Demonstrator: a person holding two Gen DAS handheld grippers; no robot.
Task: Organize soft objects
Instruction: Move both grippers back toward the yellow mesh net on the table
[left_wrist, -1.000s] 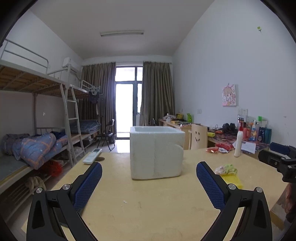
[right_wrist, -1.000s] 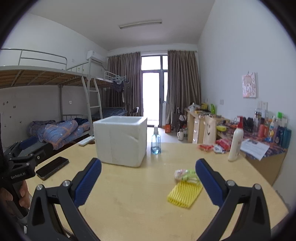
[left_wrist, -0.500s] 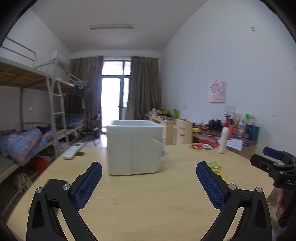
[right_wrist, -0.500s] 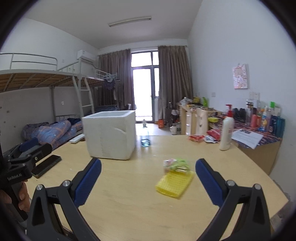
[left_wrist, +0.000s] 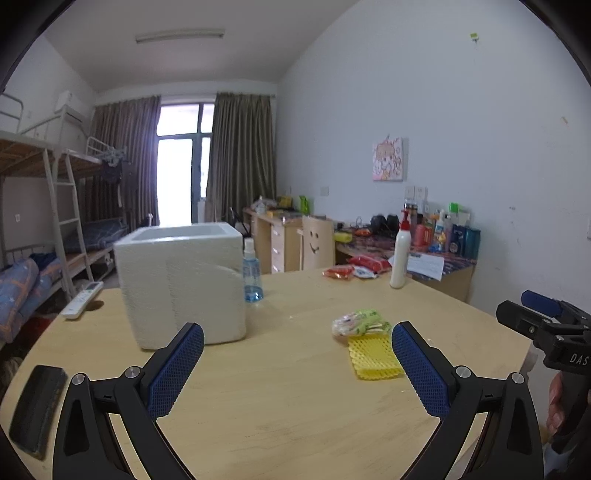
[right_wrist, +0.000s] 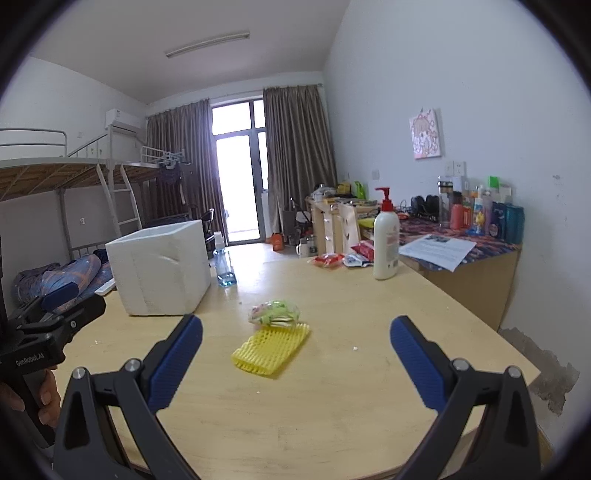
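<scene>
Meanwhile both views have swung to the right since a second ago: the white foam box (left_wrist: 181, 284) sat dead ahead of the left claw (left_wrist: 295, 365) then and now stands off to the left, with a blue spray bottle (left_wrist: 252, 271) showing just right of the box. The yellow foam net sleeve (left_wrist: 373, 357) and the crinkled green-and-pink packet (left_wrist: 360, 322) touching its far end lie right of the box, well apart from it (the left claw's right finger covers the sleeve's near corner). From the right wrist view the yellow foam net sleeve (right_wrist: 271, 349) lies between the fingers of the right claw (right_wrist: 295, 363), further off than the tips, with the packet (right_wrist: 275, 313) beyond it. Both claws gape wide and hold nothing. Bare wooden surface (right_wrist: 351, 387) runs from the sleeve to the near rounded edge; a white pump bottle (right_wrist: 386, 243) stands far right of the box, and a dark phone (left_wrist: 37, 410) lies near the left edge.
</scene>
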